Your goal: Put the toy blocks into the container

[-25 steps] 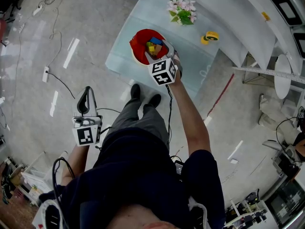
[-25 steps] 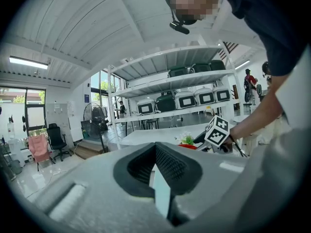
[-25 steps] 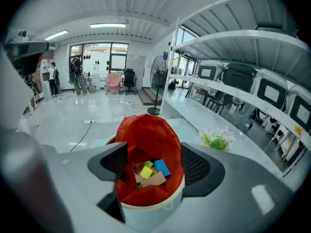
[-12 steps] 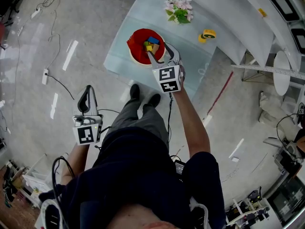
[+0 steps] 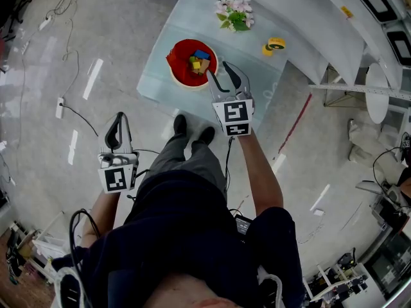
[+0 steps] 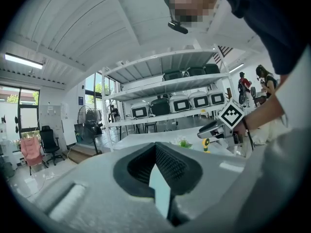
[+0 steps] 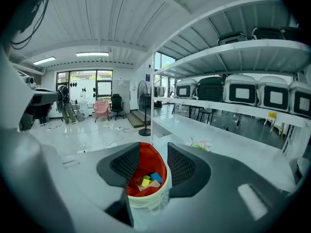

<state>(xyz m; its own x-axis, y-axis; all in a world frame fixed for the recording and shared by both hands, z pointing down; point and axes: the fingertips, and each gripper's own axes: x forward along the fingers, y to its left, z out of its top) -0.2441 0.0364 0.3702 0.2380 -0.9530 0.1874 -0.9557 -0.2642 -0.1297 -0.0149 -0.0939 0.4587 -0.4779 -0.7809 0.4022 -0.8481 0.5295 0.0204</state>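
Right gripper [image 5: 220, 72] was empty, jaws half apart after just closing in, and the red container [image 5: 176, 69] with toy blocks [image 5: 197, 61] inside sat just ahead and lower; left gripper [image 5: 117, 136], jaws together, hung well apart.

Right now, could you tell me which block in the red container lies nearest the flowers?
The blue block, at the pile's edge toward the flowers; the yellow block and the rest lie farther from them in the red container.
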